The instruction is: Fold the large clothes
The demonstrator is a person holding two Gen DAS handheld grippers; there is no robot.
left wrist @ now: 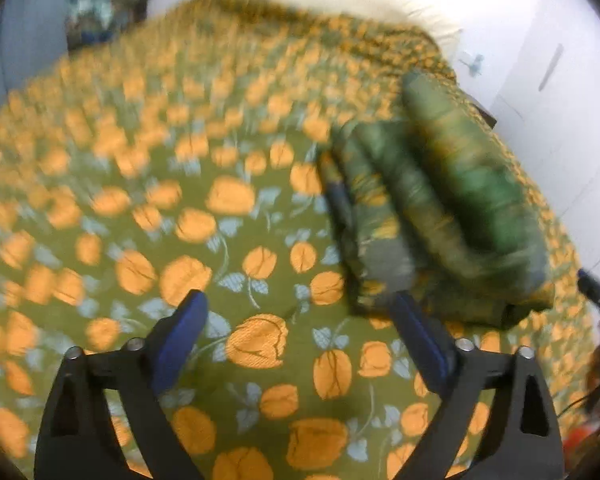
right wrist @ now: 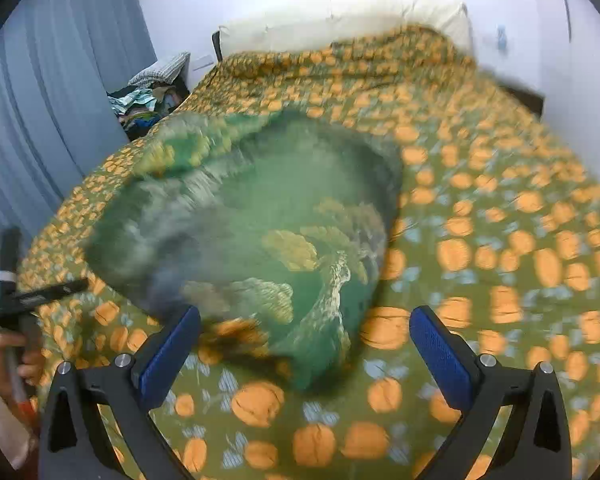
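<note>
My right claw (right wrist: 304,332) is spread wide with nothing between its blue pads (right wrist: 168,354), and it hangs just above the bedspread (right wrist: 500,240). My left claw (left wrist: 300,328) is likewise released, its blue pads (left wrist: 180,340) apart over the orange tulip print, gripping nothing.

Just past the right claw's tips lies the green garment (right wrist: 260,232), a bundle of green cloth with gold and grey patterning, resting on the bedspread toward the left side of the bed in the right wrist view. Its near edge sits close to the left pad; the picture is smeared, so I cannot tell whether the cloth touches that pad. In the left wrist view the same green garment (left wrist: 440,216) shows to the right of the claw as a stack of rolled folds, and its near corner appears to meet the right pad.

At the left edge of the right wrist view I see a hand (right wrist: 4,360) holding the other gripper's black handle.

Farther back, a white pillow (right wrist: 340,26) lies at the head of the bed, a heap of clothes (right wrist: 148,96) sits beside the bed, and a blue-grey curtain (right wrist: 60,80) hangs on the left.
</note>
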